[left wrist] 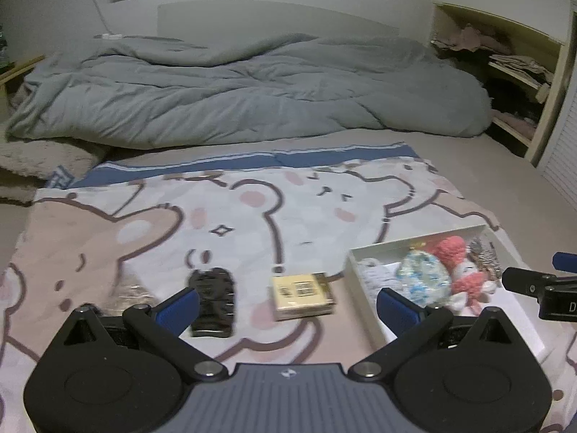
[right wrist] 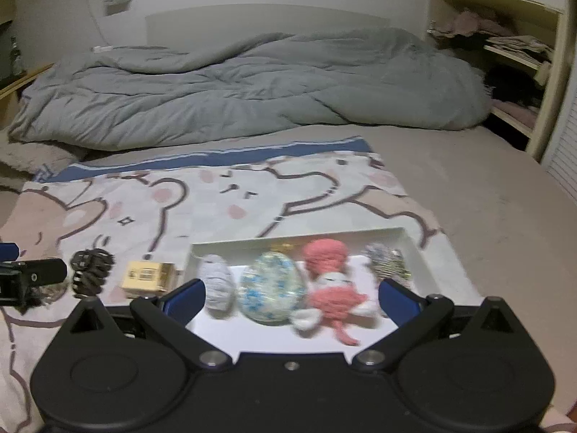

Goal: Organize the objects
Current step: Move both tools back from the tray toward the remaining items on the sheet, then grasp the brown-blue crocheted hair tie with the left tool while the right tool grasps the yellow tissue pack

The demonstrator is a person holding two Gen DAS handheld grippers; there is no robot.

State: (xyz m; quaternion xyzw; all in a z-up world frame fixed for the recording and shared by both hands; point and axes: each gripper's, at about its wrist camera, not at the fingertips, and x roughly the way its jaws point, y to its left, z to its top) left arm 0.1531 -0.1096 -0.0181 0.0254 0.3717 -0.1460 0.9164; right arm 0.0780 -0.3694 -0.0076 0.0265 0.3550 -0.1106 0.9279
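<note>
Both grippers, left gripper (left wrist: 286, 308) and right gripper (right wrist: 291, 297), spread wide, empty; white tray (right wrist: 414, 249) holding pink plush (right wrist: 333, 288); yellow box (left wrist: 302, 296) beside it on blanket (left wrist: 144, 223).

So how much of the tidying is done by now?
Partly done, it seems. The white tray already holds a pale bundle, a speckled egg shape, a pink knitted toy and a striped item. Both tools, left and right, are open and empty. The black clip, yellow box and a shiny item lie outside on the blanket.

White tray (right wrist: 414, 249) holds four soft items; black hair claw (right wrist: 90, 270) and yellow box (right wrist: 148, 279) lie beside it.
</note>
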